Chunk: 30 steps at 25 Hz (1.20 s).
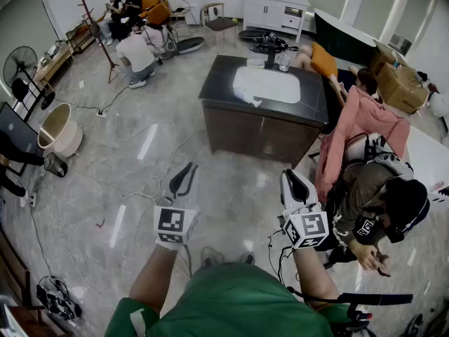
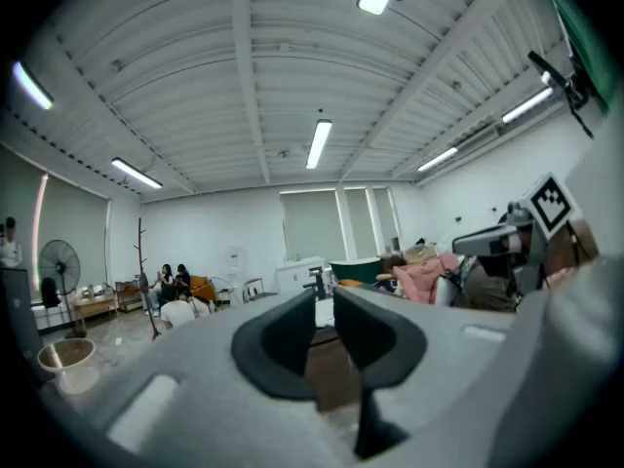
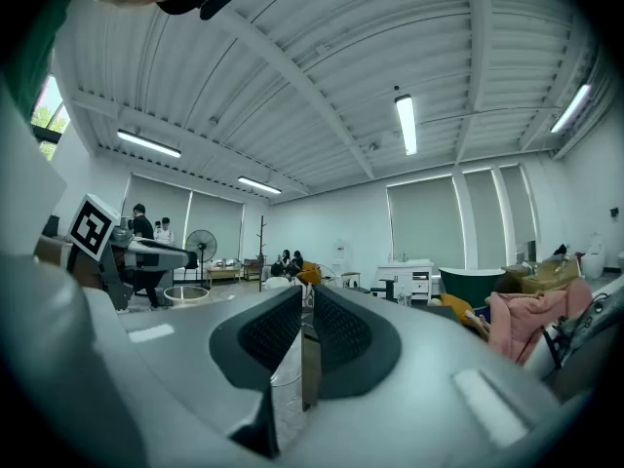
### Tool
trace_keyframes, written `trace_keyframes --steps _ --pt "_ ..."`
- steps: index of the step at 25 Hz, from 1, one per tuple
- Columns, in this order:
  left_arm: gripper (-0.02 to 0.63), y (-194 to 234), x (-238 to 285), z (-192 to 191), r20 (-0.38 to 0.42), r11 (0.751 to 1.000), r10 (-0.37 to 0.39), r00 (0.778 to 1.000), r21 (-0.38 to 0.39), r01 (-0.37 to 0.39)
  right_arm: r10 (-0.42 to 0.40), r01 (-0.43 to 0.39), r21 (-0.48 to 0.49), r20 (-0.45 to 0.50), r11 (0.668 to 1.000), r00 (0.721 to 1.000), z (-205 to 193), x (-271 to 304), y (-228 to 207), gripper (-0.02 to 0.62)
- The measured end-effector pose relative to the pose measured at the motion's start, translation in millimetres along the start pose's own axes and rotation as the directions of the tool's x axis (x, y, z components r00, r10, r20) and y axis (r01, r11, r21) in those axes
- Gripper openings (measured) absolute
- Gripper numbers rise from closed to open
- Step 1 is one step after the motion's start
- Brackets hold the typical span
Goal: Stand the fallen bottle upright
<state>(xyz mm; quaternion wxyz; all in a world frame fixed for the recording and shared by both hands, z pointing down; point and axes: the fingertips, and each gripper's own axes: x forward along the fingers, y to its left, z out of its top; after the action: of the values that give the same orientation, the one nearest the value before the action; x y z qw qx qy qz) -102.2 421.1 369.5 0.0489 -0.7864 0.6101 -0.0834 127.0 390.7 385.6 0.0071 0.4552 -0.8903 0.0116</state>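
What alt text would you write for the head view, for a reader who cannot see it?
Seen from above, a person in a green shirt holds the left gripper and right gripper out level over a glossy grey floor, facing a dark cabinet with a white basin. Cables trail across the floor, and other people sit around the room.

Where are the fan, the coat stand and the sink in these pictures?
Fan (image 1: 19,63): head view, on its round grille.
Coat stand (image 1: 96,28): head view, on its pole.
Sink (image 1: 266,85): head view, on the white basin.
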Motion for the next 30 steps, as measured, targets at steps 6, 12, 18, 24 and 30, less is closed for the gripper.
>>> trace_keyframes --steps 6,12,18,24,30 --pt "0.052 -20.5 3.4 1.7 -0.006 1.000 0.002 1.000 0.003 -0.002 0.011 -0.011 0.003 0.001 1.000 1.000 -2.8 -11.5 -14.8 0.038" --pt "0.079 -47.6 5.5 -0.1 -0.019 1.000 0.010 1.000 -0.001 -0.010 0.010 -0.010 0.021 0.001 1.000 1.000 -9.1 -27.3 -36.6 0.040" --pt "0.172 -77.8 10.1 -5.2 -0.029 1.000 0.020 0.999 -0.015 -0.021 0.012 -0.012 0.014 -0.007 1.000 1.000 -18.3 -37.6 -62.7 0.129" --pt "0.170 -81.2 15.4 -4.8 -0.043 1.000 0.019 0.999 -0.006 -0.019 0.029 -0.029 0.035 -0.019 0.999 0.999 -23.3 -36.9 -69.3 0.129" --pt "0.166 -76.3 47.5 -22.8 -0.059 1.000 -0.008 0.998 -0.012 0.007 0.023 -0.021 0.052 -0.039 0.998 0.999 -38.7 -13.9 -81.7 0.129"
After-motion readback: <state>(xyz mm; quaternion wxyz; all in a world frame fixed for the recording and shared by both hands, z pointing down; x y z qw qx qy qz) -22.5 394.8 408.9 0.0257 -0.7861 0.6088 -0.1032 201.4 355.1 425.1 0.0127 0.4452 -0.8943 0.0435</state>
